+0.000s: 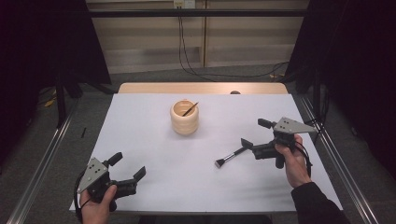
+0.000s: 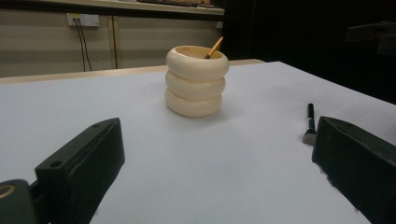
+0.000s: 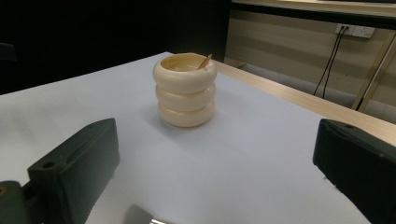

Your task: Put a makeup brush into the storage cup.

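Both tongs gaped wide and empty, the right tongs (image 1: pixel 256 136) just beside the black-handled brush (image 1: pixel 230 157) lying flat on the white table (image 1: pixel 154 154), the left tongs (image 1: pixel 127 165) low at the near edge, well apart from the cream ringed cup (image 1: pixel 184 117) holding a thin stick (image 1: pixel 190 108).

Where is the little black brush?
In the high view, the black brush lies flat on the white table, right of centre, just ahead of the open right gripper.

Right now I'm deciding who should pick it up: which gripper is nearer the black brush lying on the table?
Right. The right gripper sits open just beside the brush, near its handle end. The left gripper is open, far across the table.
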Available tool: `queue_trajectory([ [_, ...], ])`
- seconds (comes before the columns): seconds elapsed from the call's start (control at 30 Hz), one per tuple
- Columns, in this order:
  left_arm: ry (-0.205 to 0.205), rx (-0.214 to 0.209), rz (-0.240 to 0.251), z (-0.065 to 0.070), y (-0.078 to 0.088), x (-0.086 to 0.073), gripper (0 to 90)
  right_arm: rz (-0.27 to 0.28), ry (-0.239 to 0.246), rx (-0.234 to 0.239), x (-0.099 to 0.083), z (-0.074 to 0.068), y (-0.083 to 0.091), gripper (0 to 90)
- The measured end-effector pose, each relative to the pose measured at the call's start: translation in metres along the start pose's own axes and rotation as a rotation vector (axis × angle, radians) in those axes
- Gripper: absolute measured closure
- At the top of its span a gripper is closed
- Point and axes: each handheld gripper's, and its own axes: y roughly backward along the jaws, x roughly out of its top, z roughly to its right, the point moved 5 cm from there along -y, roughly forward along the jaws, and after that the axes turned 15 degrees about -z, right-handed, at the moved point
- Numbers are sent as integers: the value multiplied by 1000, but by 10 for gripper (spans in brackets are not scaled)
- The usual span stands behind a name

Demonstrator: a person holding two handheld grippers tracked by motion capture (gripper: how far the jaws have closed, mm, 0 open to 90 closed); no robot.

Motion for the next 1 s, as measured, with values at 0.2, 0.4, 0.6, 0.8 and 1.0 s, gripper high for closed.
queue_trajectory([
  [0.2, -4, 2, -5, -3, 1, -1, 24, -71, 13, 37, 14, 3, -21, 1],
  [0.4, -3, 5, -10, -4, 1, -2, 24, -119, 24, 66, 22, 3, -37, 5],
  [0.6, -3, 4, -15, -4, 1, -2, 24, -194, 53, 94, 27, 3, -43, 3],
  [0.8, -9, 2, -16, -3, 0, -1, 24, -329, 98, 126, 25, 6, -50, 17],
  [1.0, -13, 9, -19, -4, 0, -2, 24, -430, 75, 61, 22, 14, -61, 146],
])
